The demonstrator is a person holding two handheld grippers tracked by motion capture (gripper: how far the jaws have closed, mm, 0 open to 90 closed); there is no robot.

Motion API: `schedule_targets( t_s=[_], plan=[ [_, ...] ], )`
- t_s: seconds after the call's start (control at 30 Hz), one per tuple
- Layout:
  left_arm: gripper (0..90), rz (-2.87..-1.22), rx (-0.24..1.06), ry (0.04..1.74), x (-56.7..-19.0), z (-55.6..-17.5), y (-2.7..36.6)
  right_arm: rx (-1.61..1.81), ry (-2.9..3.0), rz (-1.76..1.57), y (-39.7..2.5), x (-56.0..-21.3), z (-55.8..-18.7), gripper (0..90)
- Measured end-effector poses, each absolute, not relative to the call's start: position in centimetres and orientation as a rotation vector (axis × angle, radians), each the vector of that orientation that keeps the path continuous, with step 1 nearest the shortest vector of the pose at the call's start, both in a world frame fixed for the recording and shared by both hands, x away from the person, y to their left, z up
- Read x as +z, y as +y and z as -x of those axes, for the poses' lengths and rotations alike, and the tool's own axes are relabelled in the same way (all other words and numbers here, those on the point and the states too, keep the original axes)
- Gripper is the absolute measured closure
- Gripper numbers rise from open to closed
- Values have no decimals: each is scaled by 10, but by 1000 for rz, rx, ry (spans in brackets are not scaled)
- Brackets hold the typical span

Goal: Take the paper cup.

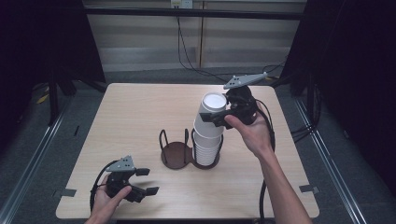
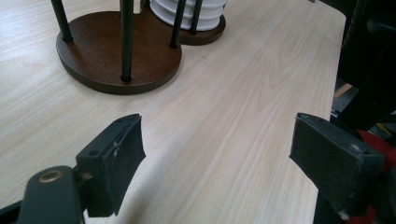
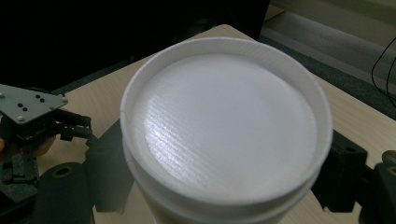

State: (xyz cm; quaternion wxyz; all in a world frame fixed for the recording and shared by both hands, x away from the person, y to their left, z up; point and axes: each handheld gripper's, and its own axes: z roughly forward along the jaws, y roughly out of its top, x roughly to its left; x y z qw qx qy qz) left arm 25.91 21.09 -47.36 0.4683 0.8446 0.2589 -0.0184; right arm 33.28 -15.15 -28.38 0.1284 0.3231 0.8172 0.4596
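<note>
A stack of upside-down white cups (image 1: 207, 140) stands in the right bay of a dark two-bay wire holder (image 1: 176, 154) at the table's middle. My right gripper (image 1: 215, 113) is shut on the top cup (image 1: 212, 105), which sits tilted on the stack. In the right gripper view the cup's base (image 3: 224, 121) faces the camera, with one black jaw against each side of it. My left gripper (image 1: 147, 181) rests open near the table's front left, nothing between its pads (image 2: 116, 154). Ahead of it lie the holder's empty left base (image 2: 116, 51) and the stack's lowest rims (image 2: 187, 11).
The light wooden table (image 1: 140, 112) is bare around the holder. Dark curtains flank both sides, and cables run over the floor beyond the far edge. A cable trails from each gripper toward the person.
</note>
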Motion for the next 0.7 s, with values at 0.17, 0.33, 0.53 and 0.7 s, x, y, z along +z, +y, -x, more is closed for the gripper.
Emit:
schedule_targets(
  t_s=[0.17,0.33,0.53,0.7],
  plan=[
    [170,-2068,-47,641,-474,-259,211,1347,2358,-938,-153,-280,-332,220],
    [170,-2074,-48,634,-474,-259,211,1373,2335,-928,-155,-275,-330,221],
    [170,-2068,-48,637,-473,-258,212,1412,2301,-923,-158,-270,-328,223],
    [170,-2070,-50,638,-473,-259,211,1427,2285,-916,-160,-266,-326,223]
  ],
)
